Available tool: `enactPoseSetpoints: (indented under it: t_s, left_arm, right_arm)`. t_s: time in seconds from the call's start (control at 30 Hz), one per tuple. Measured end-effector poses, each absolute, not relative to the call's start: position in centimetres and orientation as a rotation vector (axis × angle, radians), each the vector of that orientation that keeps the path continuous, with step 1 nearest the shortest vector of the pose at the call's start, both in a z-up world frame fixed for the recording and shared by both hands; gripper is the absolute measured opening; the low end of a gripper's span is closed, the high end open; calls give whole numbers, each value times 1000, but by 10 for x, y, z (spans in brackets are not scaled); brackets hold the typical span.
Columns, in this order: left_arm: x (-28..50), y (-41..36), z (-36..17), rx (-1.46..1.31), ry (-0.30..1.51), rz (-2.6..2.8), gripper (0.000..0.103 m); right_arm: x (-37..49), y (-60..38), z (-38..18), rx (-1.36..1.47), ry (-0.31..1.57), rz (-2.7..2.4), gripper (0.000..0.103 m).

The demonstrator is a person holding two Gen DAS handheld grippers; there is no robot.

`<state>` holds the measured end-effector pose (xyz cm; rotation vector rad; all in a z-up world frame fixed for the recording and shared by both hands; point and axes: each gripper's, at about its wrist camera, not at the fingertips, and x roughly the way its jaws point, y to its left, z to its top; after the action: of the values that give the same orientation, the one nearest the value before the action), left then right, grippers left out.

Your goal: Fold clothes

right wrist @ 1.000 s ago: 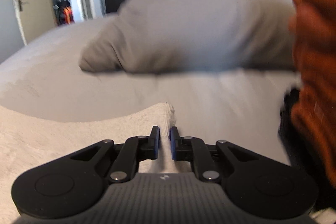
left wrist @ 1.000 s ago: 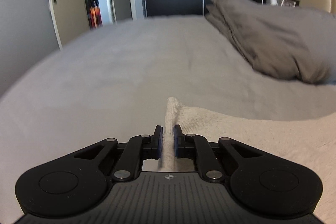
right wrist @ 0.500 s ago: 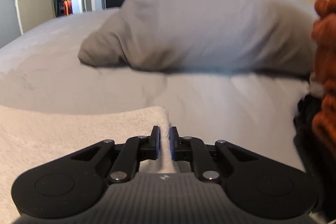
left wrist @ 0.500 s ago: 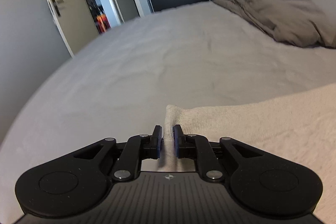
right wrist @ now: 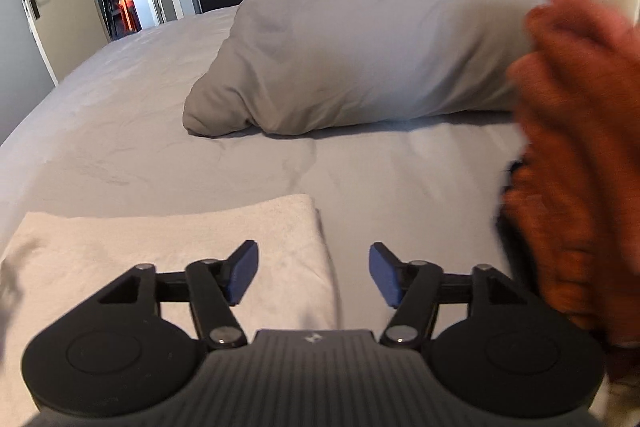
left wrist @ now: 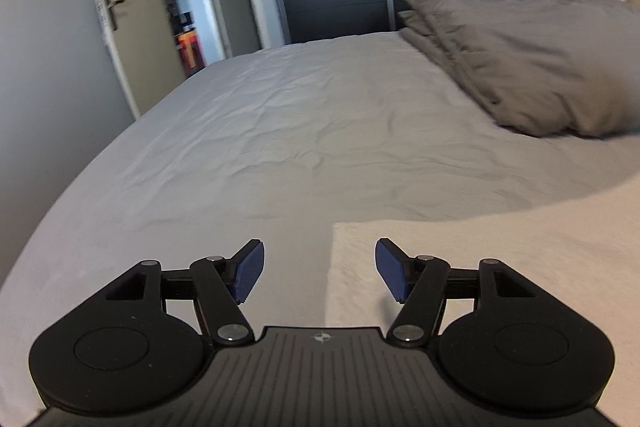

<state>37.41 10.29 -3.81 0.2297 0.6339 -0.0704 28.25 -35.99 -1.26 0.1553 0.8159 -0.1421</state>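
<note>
Left tool: my left tool (left wrist: pixel 318 269) stood wide with nothing between its blue pads (left wrist: pixel 249 275). Its jaws had just been opening, and I read that as the release of the fold, since the towel's left corner lay flat on the sheet below them.

Right tool: my right tool (right wrist: pixel 312 273) was wide as well and gripped nothing. Its jaws had also just been opening, and the towel's right corner lay free beneath and slightly left of the gap.

Cream towel: the cream towel (right wrist: pixel 168 251) lay flat on the bed (left wrist: pixel 320 131), at the near edge, folded into a neat oblong with square corners. I judged it was set there because that stretch of sheet was bare and smooth, so the layers could settle without bunching.

Pillow: a grey pillow (right wrist: pixel 380 47) sat toward the head of the bed, well apart from the towel, so it did not crowd the folding area.

Orange garment: a blurred orange knit garment (right wrist: pixel 576 167) hung at the right edge of the right wrist view, with something dark behind it that I could not make out. I took it for part of the pile waiting its turn.

Stage: I judged this fold laid down and let go; whether another fold was due, I could not tell.
</note>
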Motion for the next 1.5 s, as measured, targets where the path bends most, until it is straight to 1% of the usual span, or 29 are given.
enactPoseSetpoints:
  t_s: [0.07,0.13,0.23,0.37,0.5,0.53,0.57,0.6,0.63,0.73,0.87,1.03,1.13,1.2,1.3,1.5]
  left_arm:
    - [357,100,-27,251,637,-97,60]
    - [341,99,-14,239,651,-126,60]
    - [316,100,5,182,682,-140,60]
    - [282,102,28,108,716,-152,60]
    - [250,102,45,30,754,-153,60]
    - [243,102,49,10,765,-154,60]
    - [235,102,53,-10,775,-154,60]
    - [227,102,59,-27,777,-154,60]
    - [220,101,64,-44,780,-155,60]
    - [195,98,81,-74,766,-183,60]
    - [161,83,92,-125,762,-304,60]
    - [133,59,91,-144,774,-428,60]
    - [120,50,85,-175,786,-488,60]
    - [114,47,78,-207,807,-515,60]
    - [109,45,62,-228,853,-525,60]
    - [110,40,25,-52,918,-462,60]
  right_arm:
    - [263,-366,8,110,827,-185,69]
    - [241,-374,23,63,834,-252,70]
    - [207,-387,31,71,854,-328,70]
    - [174,-390,20,58,891,-367,70]
    - [173,-386,-12,19,949,-404,68]
    - [175,-386,-20,22,963,-408,60]
    - [175,-385,-27,12,972,-415,31]
    - [173,-383,-28,-4,965,-416,15]
    - [170,-382,-29,-22,957,-417,6]
    - [155,-378,-17,-30,906,-385,4]
    - [121,-363,26,28,818,-290,4]
    - [81,-321,72,99,698,-128,4]
    - [56,-287,83,138,652,-11,4]
    - [41,-263,81,150,647,60,4]
    - [23,-221,62,137,697,173,4]
    - [3,-150,-27,14,962,364,4]
